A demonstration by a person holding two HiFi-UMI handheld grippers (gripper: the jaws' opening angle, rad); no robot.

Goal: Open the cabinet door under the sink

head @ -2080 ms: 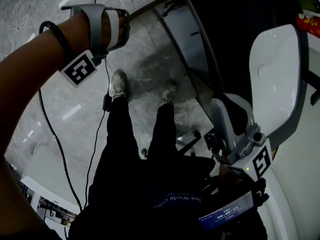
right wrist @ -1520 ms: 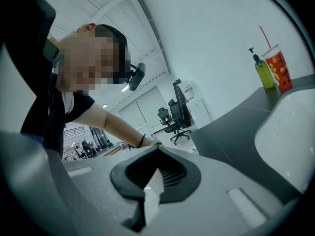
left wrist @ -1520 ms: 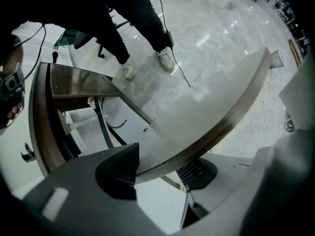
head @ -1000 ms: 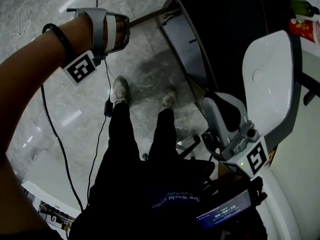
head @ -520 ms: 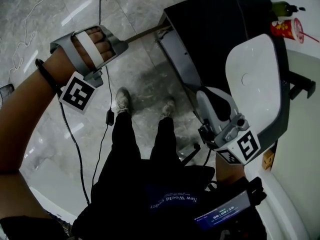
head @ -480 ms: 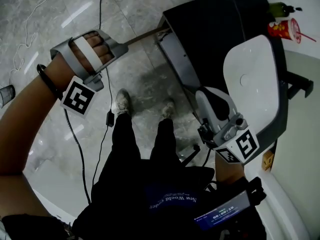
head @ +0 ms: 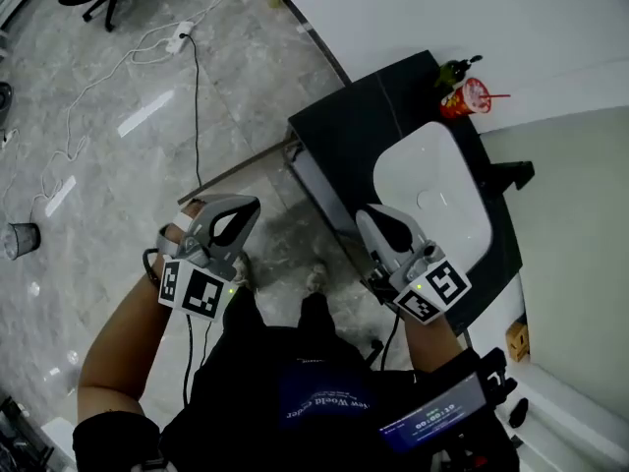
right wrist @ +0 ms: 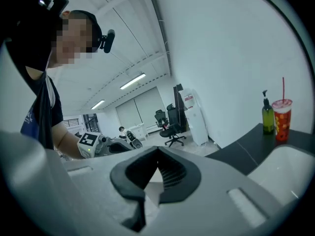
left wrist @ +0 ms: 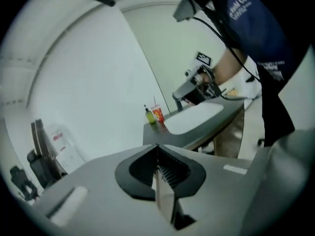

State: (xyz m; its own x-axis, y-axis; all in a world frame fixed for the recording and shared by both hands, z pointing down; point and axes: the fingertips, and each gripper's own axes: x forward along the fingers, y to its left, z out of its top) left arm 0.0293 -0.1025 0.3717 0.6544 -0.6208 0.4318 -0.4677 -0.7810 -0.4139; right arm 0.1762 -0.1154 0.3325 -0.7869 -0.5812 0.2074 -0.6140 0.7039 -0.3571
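Your left gripper [head: 246,209] has just been closing, and its jaws now meet with nothing between them. The right gripper [head: 371,216] also has its jaws pressed together on nothing. From the head view, the white sink [head: 413,180] sits in a black countertop [head: 359,126], its bowl plain white around the drain. At the counter's far corner, against the wall [head: 413,18], a red cup [head: 472,96] with a straw in it stands just beside a green bottle [head: 454,70]. What seems to be the cabinet door [head: 246,173] shows edge-on as a thin brown strip, running from the cabinet's left front corner out over the floor [head: 98,165]. Your left gripper hangs near its outer end, and your right lies across the counter's front edge. To your left the floor is wide, crossed by a cable [head: 195,96], with a small bin [head: 20,241] at the far left whose contents you cannot make out.
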